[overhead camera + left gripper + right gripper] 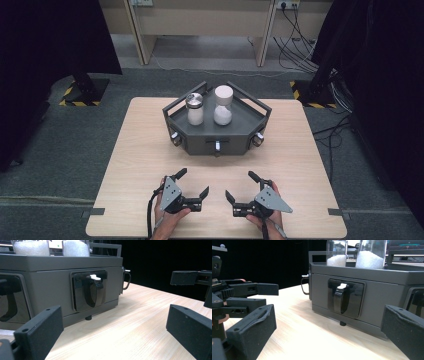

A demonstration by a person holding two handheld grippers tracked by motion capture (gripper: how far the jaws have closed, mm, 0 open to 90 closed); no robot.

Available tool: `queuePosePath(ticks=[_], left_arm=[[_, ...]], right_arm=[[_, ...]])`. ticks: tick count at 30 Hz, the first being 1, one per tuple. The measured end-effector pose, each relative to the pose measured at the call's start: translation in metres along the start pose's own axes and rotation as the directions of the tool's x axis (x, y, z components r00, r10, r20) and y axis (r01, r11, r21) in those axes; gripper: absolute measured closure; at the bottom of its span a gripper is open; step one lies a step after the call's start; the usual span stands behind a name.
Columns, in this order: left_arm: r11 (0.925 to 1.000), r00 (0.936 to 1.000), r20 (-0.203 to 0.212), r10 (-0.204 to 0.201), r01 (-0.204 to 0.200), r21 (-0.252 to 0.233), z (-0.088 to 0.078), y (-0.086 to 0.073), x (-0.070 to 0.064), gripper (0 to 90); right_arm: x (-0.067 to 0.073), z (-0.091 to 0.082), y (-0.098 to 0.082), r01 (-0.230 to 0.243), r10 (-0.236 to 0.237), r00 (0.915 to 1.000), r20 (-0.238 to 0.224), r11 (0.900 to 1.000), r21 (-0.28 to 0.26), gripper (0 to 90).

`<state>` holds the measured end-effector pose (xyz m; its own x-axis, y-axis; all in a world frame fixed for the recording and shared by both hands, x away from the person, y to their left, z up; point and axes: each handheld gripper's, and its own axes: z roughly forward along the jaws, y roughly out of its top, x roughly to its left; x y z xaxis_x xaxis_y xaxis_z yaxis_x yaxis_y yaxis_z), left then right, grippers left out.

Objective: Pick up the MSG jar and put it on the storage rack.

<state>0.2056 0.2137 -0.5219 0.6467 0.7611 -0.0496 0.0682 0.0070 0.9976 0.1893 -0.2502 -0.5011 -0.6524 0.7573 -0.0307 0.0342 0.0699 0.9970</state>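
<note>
A grey tray-like box (240, 137) with rail handles and latches on its sides stands at the middle back of the wooden table. On it are a glass shaker (195, 109) with a metal lid and a jar (223, 106) with a white lid, both partly filled with white grains. My left gripper (194, 181) rests near the front edge, open and empty. My right gripper (240, 185) lies beside it, also open and empty. In the left gripper view the box (50, 265) shows a black latch (91, 291). In the right gripper view another latch (342, 298) faces me below the jars (370, 255).
Bare table (140, 150) lies between the grippers and the box and on both sides of it. Black curtains (45, 50) flank the scene. Cables (300, 50) lie on the floor behind the table, and stand bases with yellow-black tape (80, 92) sit at both back corners.
</note>
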Motion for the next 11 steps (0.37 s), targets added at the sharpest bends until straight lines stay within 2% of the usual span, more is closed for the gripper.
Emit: queuePosePath(ticks=[11], left_arm=[[1.0,1.0,-0.001,0.0,0.0,-0.002,0.0,-0.0001,0.0002,0.6]], right_arm=[[-0.0004,-0.0003,0.0001,0.001,-0.001,1.0,0.003,1.0,-0.001,0.5]])
